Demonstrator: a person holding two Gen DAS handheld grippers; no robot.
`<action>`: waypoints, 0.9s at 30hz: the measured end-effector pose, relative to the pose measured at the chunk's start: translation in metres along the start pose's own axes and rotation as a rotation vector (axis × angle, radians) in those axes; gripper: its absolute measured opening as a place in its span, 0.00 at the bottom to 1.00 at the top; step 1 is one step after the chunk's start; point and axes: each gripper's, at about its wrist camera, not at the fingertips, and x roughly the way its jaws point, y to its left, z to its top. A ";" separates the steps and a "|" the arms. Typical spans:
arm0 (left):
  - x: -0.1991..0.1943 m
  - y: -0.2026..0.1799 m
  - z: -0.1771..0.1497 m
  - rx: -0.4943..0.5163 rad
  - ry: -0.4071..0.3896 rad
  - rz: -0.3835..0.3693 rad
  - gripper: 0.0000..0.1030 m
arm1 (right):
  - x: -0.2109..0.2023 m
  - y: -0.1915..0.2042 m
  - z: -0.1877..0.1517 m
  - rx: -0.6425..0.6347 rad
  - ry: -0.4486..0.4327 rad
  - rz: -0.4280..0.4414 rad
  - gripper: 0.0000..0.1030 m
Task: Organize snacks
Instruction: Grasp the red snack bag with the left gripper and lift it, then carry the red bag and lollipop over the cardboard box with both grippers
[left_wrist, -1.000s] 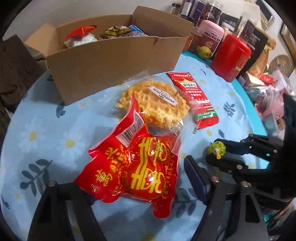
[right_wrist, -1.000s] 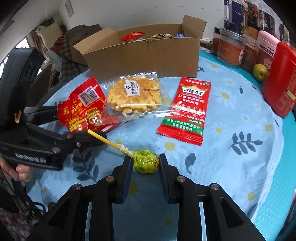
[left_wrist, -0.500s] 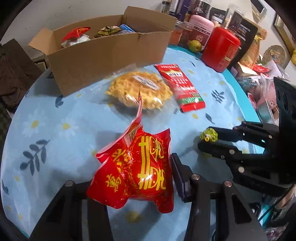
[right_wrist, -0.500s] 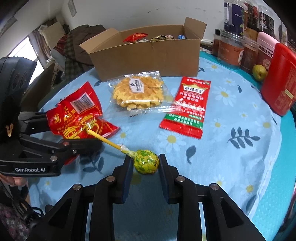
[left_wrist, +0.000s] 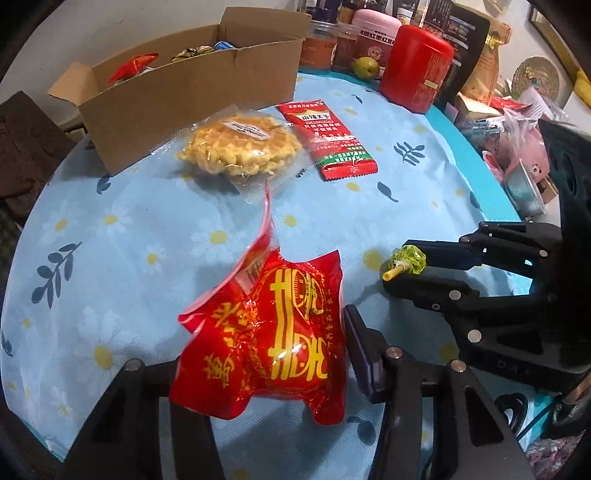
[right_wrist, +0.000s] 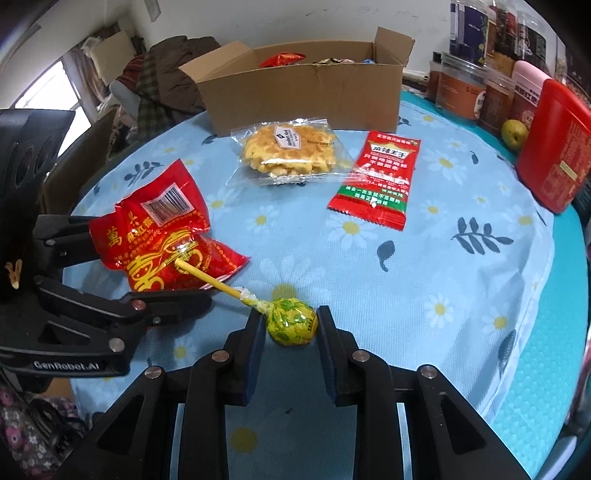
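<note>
Holding: left claw (left_wrist: 258, 373), jaws opening slightly, grips red snack pouch (left_wrist: 266, 350); right claw (right_wrist: 290, 326) clenched on lollipop (right_wrist: 291, 321). Boxed: several snacks in cardboard box (right_wrist: 303, 96). Outstanding on surface (right_wrist: 443, 288): waffle pack (right_wrist: 288, 147), red spicy sachet (right_wrist: 376, 181).

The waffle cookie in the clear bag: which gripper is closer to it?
Left, though only slightly. The left gripper, carrying the red snack bag, sits just in front of the waffle cookie. The right gripper, clamped on the lollipop, is farther back and to the side.
</note>
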 end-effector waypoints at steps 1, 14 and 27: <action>0.000 -0.002 0.000 0.013 0.000 0.011 0.49 | 0.000 0.000 0.000 -0.001 -0.002 -0.003 0.27; -0.012 0.005 -0.003 -0.050 -0.042 -0.024 0.45 | -0.010 0.002 0.001 0.021 -0.042 0.022 0.27; -0.039 0.009 0.000 -0.074 -0.123 -0.043 0.42 | -0.038 0.013 0.014 -0.012 -0.113 0.026 0.27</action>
